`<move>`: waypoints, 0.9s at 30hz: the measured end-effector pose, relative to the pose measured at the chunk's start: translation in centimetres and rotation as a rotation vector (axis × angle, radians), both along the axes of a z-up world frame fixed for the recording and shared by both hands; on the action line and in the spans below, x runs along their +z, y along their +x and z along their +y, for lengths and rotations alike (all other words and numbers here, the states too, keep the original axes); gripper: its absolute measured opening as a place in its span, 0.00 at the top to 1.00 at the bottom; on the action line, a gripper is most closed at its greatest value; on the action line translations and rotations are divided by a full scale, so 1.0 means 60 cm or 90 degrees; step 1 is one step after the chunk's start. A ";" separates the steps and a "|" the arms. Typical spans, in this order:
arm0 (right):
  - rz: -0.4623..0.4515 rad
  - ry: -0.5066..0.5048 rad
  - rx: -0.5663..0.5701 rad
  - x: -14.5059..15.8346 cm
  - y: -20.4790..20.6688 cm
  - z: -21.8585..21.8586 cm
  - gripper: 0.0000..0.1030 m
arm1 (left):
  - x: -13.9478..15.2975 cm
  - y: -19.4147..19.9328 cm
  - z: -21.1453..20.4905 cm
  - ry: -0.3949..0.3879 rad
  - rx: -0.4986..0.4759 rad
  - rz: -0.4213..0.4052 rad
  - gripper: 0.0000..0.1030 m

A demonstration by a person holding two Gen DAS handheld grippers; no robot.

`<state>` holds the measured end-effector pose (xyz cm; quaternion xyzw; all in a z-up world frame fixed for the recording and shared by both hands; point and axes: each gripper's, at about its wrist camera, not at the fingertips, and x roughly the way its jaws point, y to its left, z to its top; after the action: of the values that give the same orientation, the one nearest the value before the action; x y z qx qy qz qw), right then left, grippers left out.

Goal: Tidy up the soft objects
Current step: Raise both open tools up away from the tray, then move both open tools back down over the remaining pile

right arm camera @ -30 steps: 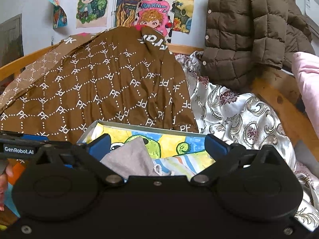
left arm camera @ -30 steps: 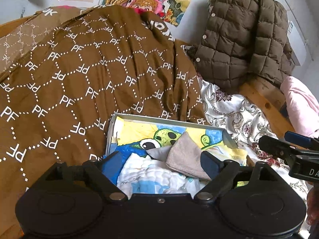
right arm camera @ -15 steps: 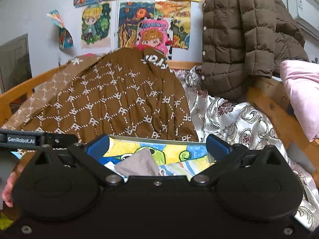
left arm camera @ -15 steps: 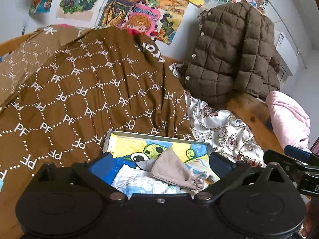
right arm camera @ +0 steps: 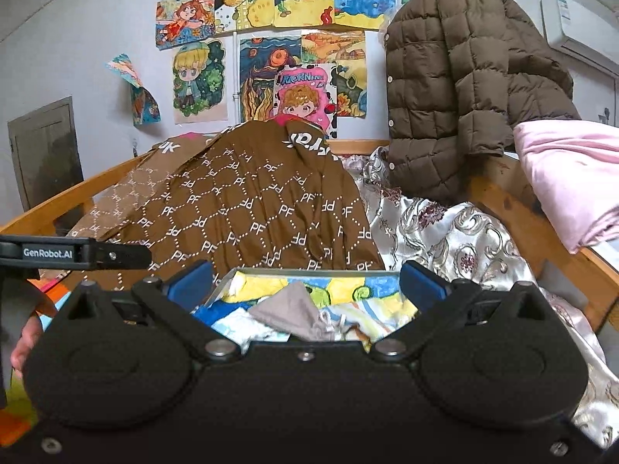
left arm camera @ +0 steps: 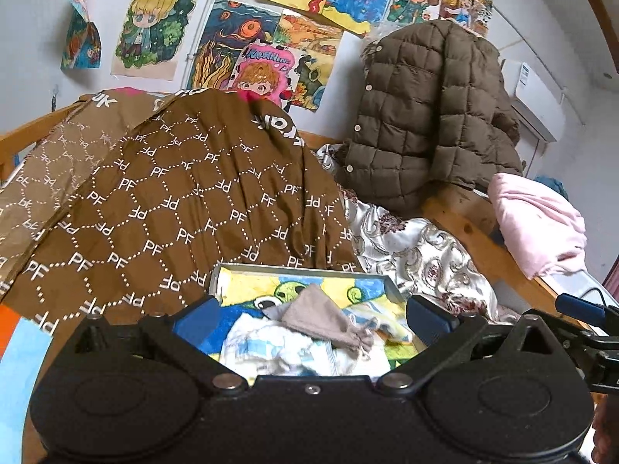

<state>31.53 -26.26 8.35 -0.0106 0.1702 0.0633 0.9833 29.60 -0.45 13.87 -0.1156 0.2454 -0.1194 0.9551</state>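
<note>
A shallow grey tray [left arm camera: 301, 268] lies on the bed, lined with a colourful cartoon cloth [left arm camera: 247, 290]. In it lie a small grey drawstring pouch [left arm camera: 321, 319] and a white and blue cloth [left arm camera: 286, 352]. My left gripper [left arm camera: 311, 315] is open and empty, raised above the tray's near side. My right gripper [right arm camera: 305, 284] is open and empty too, above the same tray [right arm camera: 301, 271], with the pouch [right arm camera: 286, 309] between its blue pads. The right gripper also shows at the right edge of the left wrist view [left arm camera: 580, 321].
A brown quilt with a PF pattern [left arm camera: 185, 208] is heaped behind the tray. A brown puffer jacket [left arm camera: 429, 116] hangs on the wooden bed rail [left arm camera: 479, 239]. A pink blanket [left arm camera: 537, 224] lies on the right. A silver floral sheet [right arm camera: 456, 239] covers the bed.
Both grippers have lifted and tilted back from the tray, so more of the wall and posters shows. The left gripper's jaws have opened wider. The pouch stays in the tray.
</note>
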 end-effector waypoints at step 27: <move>-0.015 -0.015 -0.035 -0.133 -0.220 0.007 0.01 | -0.126 -0.238 0.001 -0.007 0.058 -0.001 0.01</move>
<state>18.31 -25.86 0.39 -0.0182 0.1598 0.0345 0.9864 15.34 -0.40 6.30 -0.1316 0.2381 -0.0768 0.9592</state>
